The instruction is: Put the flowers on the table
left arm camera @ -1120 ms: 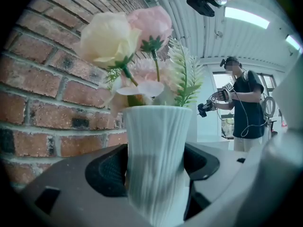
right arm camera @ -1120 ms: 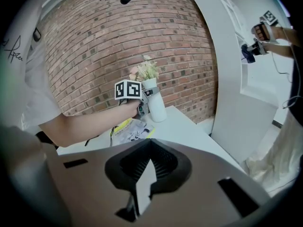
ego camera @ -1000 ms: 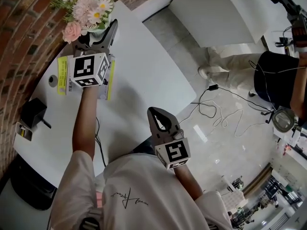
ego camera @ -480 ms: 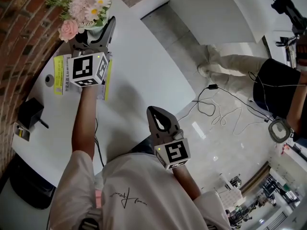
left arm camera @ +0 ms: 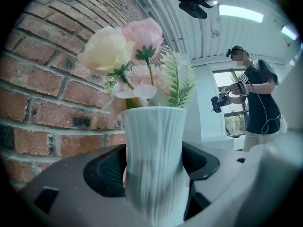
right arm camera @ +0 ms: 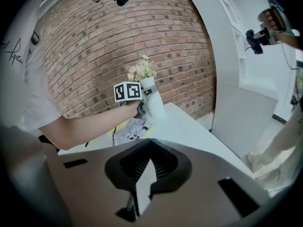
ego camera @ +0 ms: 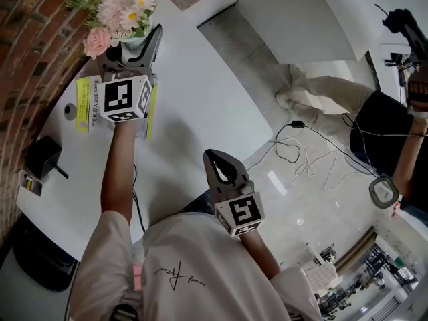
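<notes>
Beside the brick wall (ego camera: 27, 45), at the table's (ego camera: 200, 105) far corner, gripped the vase (left arm camera: 154, 164) of flowers (ego camera: 117, 12) in the left gripper (ego camera: 137, 45). Held the right gripper (ego camera: 219, 162) closed, empty, near the body.

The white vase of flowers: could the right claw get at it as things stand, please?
Probably not for a grasp: the left claw is clamped on both sides of the vase, and the right claw hangs shut, back by the table edge.
</notes>
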